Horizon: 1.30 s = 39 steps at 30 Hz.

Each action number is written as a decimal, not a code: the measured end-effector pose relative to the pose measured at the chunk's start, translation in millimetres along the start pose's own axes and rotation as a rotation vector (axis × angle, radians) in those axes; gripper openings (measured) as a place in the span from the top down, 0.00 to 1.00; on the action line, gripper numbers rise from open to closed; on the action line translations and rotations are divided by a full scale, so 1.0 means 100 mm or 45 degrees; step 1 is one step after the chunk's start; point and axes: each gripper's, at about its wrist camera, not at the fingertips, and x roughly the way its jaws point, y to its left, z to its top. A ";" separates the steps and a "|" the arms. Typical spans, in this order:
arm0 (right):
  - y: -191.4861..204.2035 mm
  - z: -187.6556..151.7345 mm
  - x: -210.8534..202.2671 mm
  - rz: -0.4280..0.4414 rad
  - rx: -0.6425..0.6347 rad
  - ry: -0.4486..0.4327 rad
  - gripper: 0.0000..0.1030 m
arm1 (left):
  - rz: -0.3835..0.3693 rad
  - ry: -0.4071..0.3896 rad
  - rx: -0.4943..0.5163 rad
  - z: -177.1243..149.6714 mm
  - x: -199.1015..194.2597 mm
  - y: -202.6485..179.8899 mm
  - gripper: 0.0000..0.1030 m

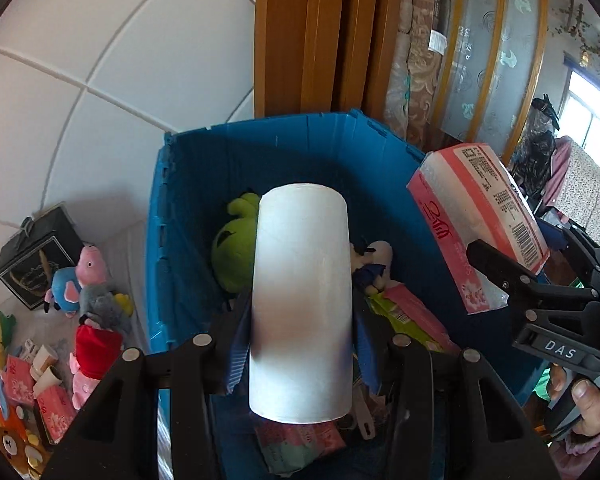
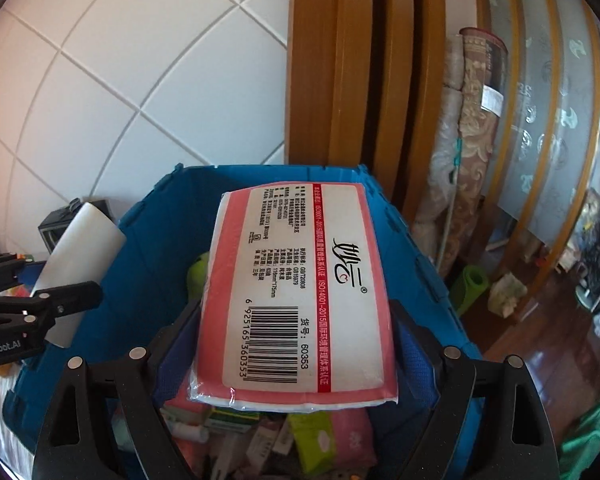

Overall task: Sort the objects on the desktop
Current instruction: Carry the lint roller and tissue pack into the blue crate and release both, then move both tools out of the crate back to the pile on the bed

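Observation:
My left gripper is shut on a white paper roll and holds it above the open blue crate. My right gripper is shut on a pink tissue pack, also above the crate. The tissue pack and right gripper show at the right of the left wrist view. The roll and left gripper show at the left of the right wrist view. In the crate lie a green plush, a white plush and several small packs.
On the table left of the crate are plush toys, pink tissue packs, paper cups and a dark gift box. A tiled wall stands behind, a wooden door frame and rolled rugs to the right.

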 end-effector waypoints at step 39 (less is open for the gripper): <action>-0.18 0.51 1.92 -0.178 -0.222 0.114 0.00 | 0.215 0.306 -0.132 0.72 1.82 0.17 0.31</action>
